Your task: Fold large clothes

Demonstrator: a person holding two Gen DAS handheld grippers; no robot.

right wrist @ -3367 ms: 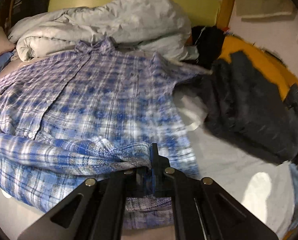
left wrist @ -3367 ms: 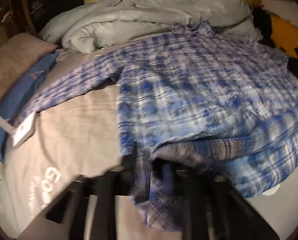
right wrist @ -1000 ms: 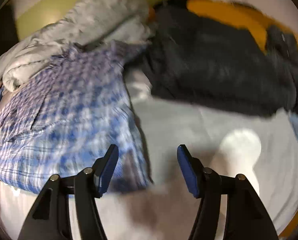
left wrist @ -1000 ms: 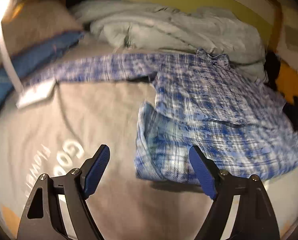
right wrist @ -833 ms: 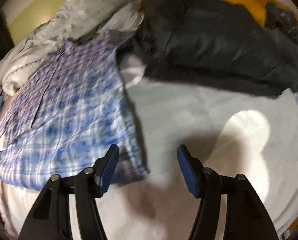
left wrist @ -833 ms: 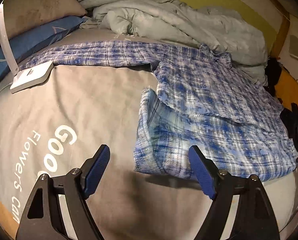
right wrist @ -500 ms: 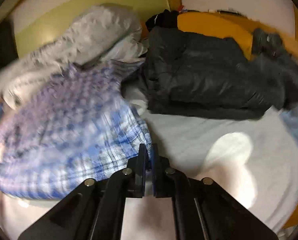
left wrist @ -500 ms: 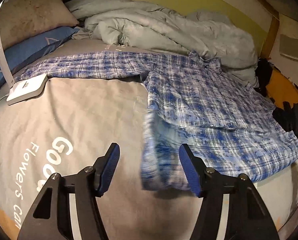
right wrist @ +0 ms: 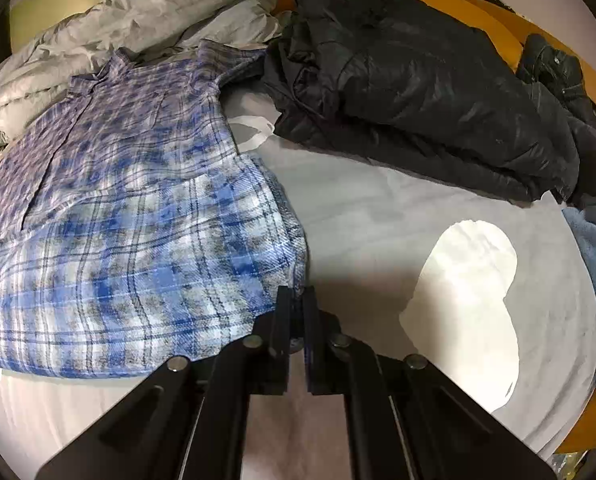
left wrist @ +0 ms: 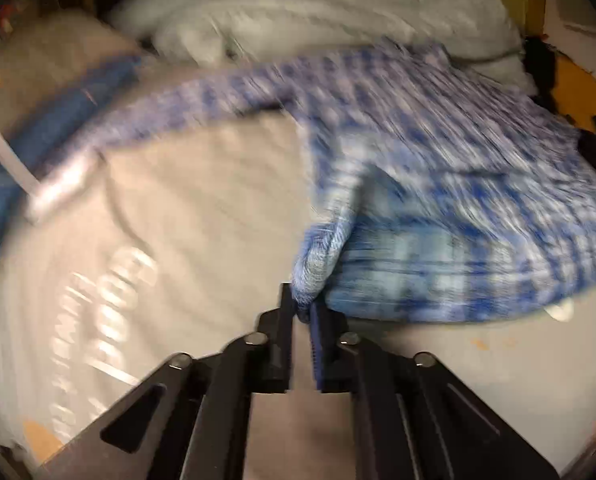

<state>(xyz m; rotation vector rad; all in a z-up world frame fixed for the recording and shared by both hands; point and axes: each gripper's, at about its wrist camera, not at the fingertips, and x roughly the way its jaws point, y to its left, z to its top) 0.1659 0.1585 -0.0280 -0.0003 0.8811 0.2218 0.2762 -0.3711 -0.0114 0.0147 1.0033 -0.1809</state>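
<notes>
Here, 1 plaid shirt (right wrist: pixel 130 216), L tool (left wrist: pixel 302 312) & R tool (right wrist: pixel 296 300) each pinching its hem, 1 dark jacket (right wrist: pixel 409 92) nearby.

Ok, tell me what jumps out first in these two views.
The blue plaid shirt spread across the bed dominates, with the right gripper and left gripper each shut on a lower corner. Right of it, a dark puffy jacket lies heaped; behind, a rumpled grey duvet.

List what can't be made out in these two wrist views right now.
- Left wrist view: motion blur smears the plaid shirt and makes the bedsheet lettering unreadable.
- Right wrist view: the shirt's far sleeve runs off the left edge.
- Right wrist view: the right gripper covers the hem corner it pinches.
- Right wrist view: what lies under the dark jacket is hidden.
</notes>
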